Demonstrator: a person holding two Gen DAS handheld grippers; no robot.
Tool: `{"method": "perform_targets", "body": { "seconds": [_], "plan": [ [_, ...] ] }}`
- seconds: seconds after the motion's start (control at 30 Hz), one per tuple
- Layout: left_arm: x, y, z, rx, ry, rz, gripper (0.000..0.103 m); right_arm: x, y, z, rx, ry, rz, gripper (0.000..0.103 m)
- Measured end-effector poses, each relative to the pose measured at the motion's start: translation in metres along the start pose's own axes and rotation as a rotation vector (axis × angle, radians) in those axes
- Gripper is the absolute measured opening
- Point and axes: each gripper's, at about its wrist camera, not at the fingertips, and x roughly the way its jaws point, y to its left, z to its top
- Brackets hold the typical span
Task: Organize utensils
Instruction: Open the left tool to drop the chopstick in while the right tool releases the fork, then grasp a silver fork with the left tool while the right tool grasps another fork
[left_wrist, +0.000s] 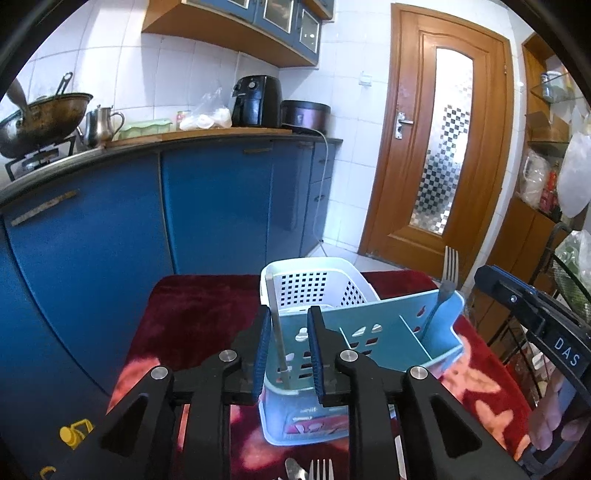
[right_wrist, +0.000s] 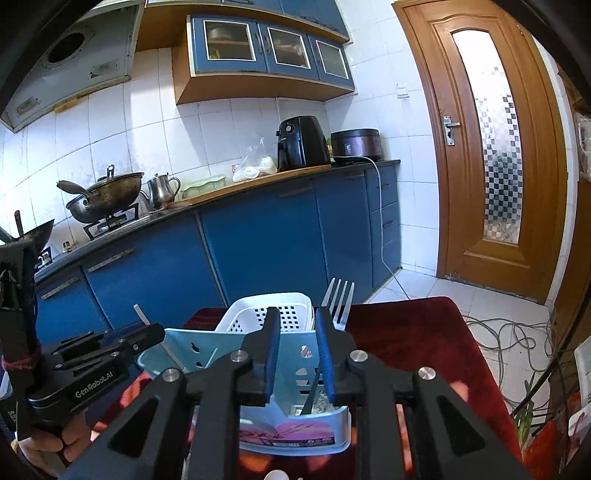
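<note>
A light-blue divided caddy (left_wrist: 388, 332) stands on the red-clothed table (left_wrist: 192, 314), with a white perforated basket (left_wrist: 314, 284) just behind it. My left gripper (left_wrist: 289, 314) is open over the caddy's left compartment. A thin flat metal utensil (left_wrist: 277, 325) stands upright between its pads, close to the left one and not squeezed. In the right wrist view my right gripper (right_wrist: 297, 314) is open over the caddy (right_wrist: 177, 350). A fork (right_wrist: 338, 302) leans tines-up in the right compartment, its handle dropping between the pads. The same fork (left_wrist: 448, 273) shows in the left wrist view.
Loose cutlery (left_wrist: 321, 470) lies on the cloth near the front edge. Blue kitchen cabinets (left_wrist: 221, 203) with a wok, kettle and air fryer run behind the table. A wooden door (right_wrist: 491, 147) is at the right, with cables (right_wrist: 498, 332) on the floor.
</note>
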Motion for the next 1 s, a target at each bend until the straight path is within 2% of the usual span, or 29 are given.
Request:
{"method": "perform_targets", "body": {
  "seconds": [0.2, 0.5, 0.67, 0.93, 1.0],
  "plan": [
    [-0.023, -0.001, -0.004, 0.005, -0.011, 0.008, 0.023, -0.013, 0.003, -0.003, 0.006, 0.001, 0.006, 0.023],
    [-0.052, 0.005, -0.022, -0.011, 0.021, 0.041, 0.026, -0.035, 0.006, -0.019, 0.030, 0.045, 0.013, 0.023],
    [-0.061, 0.014, -0.034, -0.038, 0.056, 0.050, 0.026, -0.047, 0.002, -0.032, 0.052, 0.103, 0.007, 0.024],
    [-0.064, 0.017, -0.057, -0.053, 0.126, 0.053, 0.026, -0.051, -0.005, -0.061, 0.072, 0.214, 0.011, 0.029],
    [-0.062, 0.017, -0.064, -0.052, 0.145, 0.052, 0.026, -0.051, -0.007, -0.070, 0.067, 0.232, -0.010, 0.034]
  ]
}}
